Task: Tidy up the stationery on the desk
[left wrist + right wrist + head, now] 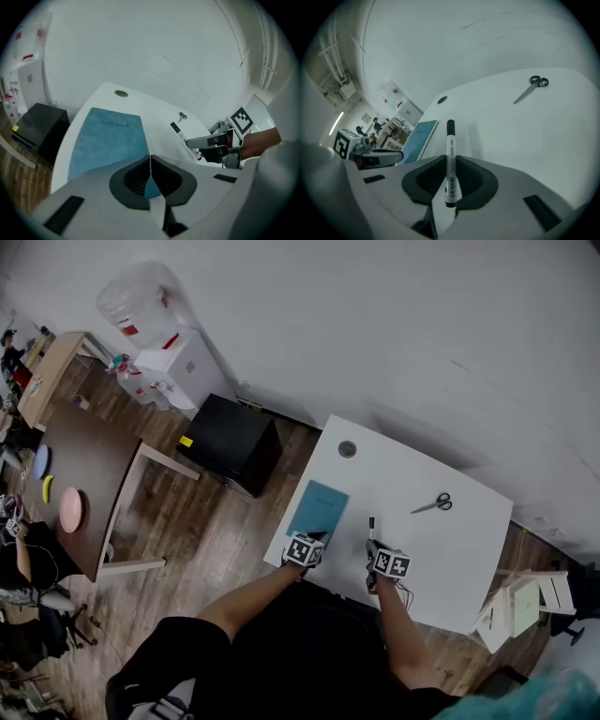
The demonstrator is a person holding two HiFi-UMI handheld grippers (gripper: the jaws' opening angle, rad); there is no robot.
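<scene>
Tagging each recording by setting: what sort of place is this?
Probably a shared office or workroom: a white desk with a blue notebook and scissors on it, a water dispenser by the wall, and a second, brown table nearby.

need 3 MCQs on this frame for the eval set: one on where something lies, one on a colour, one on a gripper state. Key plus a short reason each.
1. In the head view, the scissors lie:
A) on the floor
B) on the bare desk, right of the marker
C) inside a box

2. The notebook cover is:
A) red
B) yellow
C) blue

3. The right gripper is:
A) shut on the marker
B) open and empty
C) shut on the scissors

Key:
1 B: they lie alone on the white top, apart from the marker.
2 C: the cover shows blue in every view.
3 A: the right gripper view shows both pads pressing the marker's barrel.
</scene>
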